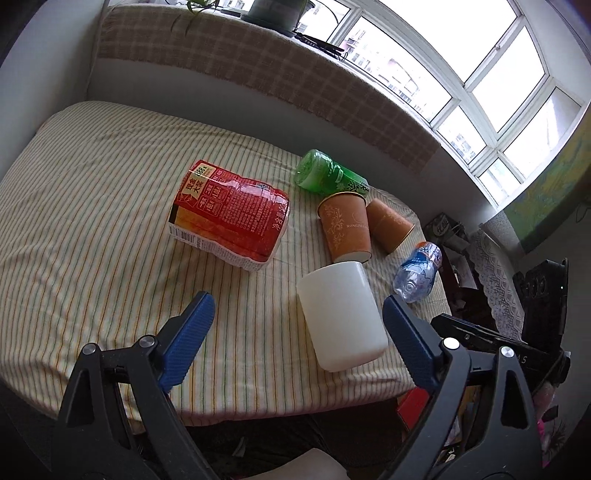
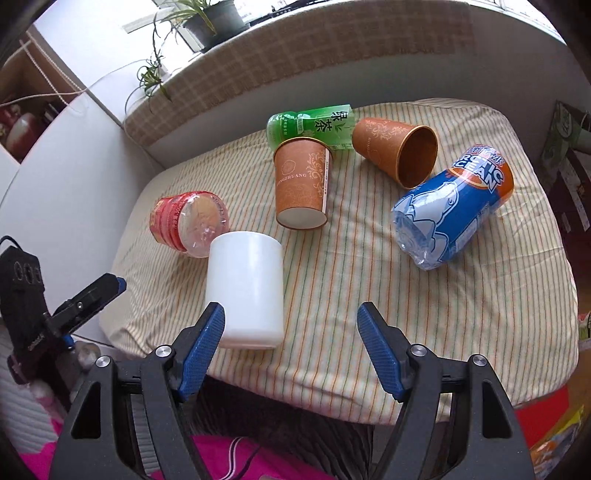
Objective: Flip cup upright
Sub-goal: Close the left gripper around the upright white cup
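Observation:
A plain white cup [image 1: 341,314] stands mouth down on the striped cloth near the table's front edge; it also shows in the right wrist view [image 2: 245,290]. My left gripper [image 1: 297,306] is open, the cup just inside its right finger. My right gripper [image 2: 291,315] is open, the cup by its left finger. An orange paper cup [image 2: 301,182] stands mouth down behind the white cup, also in the left wrist view [image 1: 345,229]. A second orange paper cup [image 2: 400,153] lies on its side, also seen in the left wrist view [image 1: 389,223].
A red packaged bottle [image 1: 231,212] lies at the left. A green tea bottle [image 1: 330,173] lies behind the orange cups. A blue "Arctic Ocean" bottle [image 2: 452,210] lies at the right. The cloth-covered table [image 1: 92,221] backs onto a windowsill with plants [image 2: 207,22].

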Action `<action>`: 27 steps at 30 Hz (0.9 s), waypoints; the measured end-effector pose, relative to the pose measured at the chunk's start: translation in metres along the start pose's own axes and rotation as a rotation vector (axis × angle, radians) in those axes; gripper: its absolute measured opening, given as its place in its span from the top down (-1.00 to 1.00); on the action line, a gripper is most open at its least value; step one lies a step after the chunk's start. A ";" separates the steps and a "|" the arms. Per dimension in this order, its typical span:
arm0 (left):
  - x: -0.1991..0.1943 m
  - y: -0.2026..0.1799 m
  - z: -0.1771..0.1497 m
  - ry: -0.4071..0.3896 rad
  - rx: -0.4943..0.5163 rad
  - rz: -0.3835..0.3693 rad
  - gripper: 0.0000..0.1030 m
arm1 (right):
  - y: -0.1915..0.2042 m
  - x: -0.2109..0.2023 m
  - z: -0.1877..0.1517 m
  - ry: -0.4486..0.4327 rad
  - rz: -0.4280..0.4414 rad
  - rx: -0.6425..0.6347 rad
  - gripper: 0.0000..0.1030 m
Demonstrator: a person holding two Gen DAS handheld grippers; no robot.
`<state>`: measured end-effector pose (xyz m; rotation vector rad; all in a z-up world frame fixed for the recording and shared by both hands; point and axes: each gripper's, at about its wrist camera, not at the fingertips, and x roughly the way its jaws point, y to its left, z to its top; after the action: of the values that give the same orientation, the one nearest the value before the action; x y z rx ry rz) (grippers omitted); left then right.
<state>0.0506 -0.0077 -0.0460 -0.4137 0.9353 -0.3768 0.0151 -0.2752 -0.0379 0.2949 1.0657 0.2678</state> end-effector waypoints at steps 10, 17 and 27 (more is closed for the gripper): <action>0.066 -0.002 0.004 0.211 -0.234 -0.200 -0.67 | -0.050 -0.030 -0.045 -0.086 -0.144 0.126 -0.44; 0.096 -0.007 0.003 0.253 -0.269 -0.184 -0.67 | -0.072 -0.034 -0.055 -0.076 -0.161 0.192 -0.44; 0.116 -0.010 0.000 0.280 -0.261 -0.133 -0.67 | -0.085 -0.030 -0.058 -0.064 -0.141 0.226 -0.44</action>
<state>0.1118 -0.0720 -0.1208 -0.6759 1.2399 -0.4427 -0.0435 -0.3585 -0.0705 0.4259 1.0493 0.0111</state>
